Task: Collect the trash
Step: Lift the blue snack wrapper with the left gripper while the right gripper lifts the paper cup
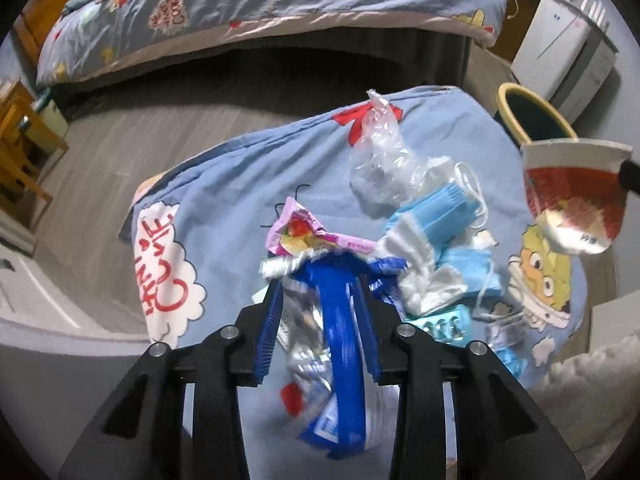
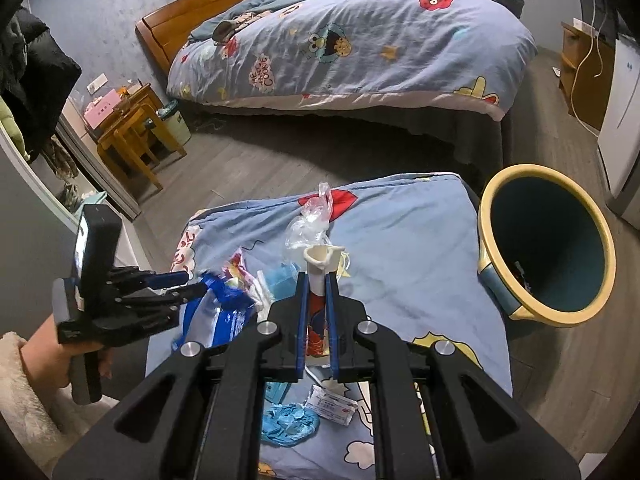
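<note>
My left gripper [image 1: 318, 280] is shut on a blue and silver snack wrapper [image 1: 340, 344], held just above the blue cartoon-print cushion [image 1: 240, 184]. It also shows in the right wrist view [image 2: 196, 284] with the wrapper [image 2: 224, 312]. My right gripper [image 2: 318, 276] is shut on a squashed red and white paper cup [image 2: 318, 312], which also shows in the left wrist view [image 1: 576, 192] in the air at the right. The yellow-rimmed dark bin [image 2: 548, 244] stands right of the cushion. A pink wrapper [image 1: 308, 234], blue face masks [image 1: 436, 216] and a clear plastic bag [image 1: 380, 160] lie on the cushion.
A bed with a matching quilt [image 2: 360, 40] stands across the grey wooden floor [image 2: 260, 168]. Wooden stools [image 2: 132, 132] are at the left, a white cabinet [image 2: 624, 120] at the right. A blue glove [image 2: 288, 424] and a small packet [image 2: 332, 404] lie on the cushion's near part.
</note>
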